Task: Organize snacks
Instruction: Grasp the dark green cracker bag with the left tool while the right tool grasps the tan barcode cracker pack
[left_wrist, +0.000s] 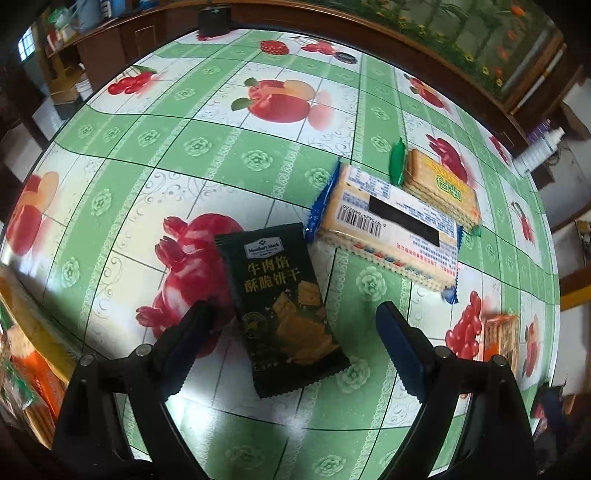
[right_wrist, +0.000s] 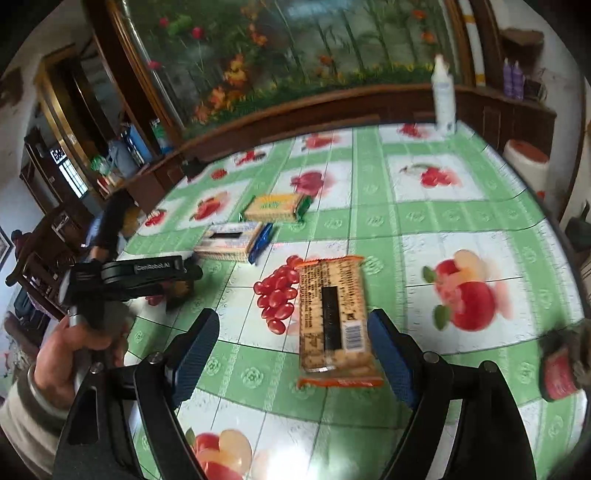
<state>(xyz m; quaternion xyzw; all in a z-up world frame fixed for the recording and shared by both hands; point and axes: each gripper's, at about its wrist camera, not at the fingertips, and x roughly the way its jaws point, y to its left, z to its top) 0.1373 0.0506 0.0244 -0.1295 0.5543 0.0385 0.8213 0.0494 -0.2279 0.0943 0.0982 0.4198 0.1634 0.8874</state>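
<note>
The left hand-held gripper is spread around the dark green cracker packet, which lies flat on the worktop. Just beyond that packet lies the blue-edged cracker pack, touching the green-edged cracker pack. The right hand-held gripper is spread around the orange-edged cracker pack.

- Tablecloth: glossy, smooth plastic sheet under the jaws.
- Dark snack packet: shiny film, between the jaws.
- Finger pads: blue, ribbed surface.
</note>
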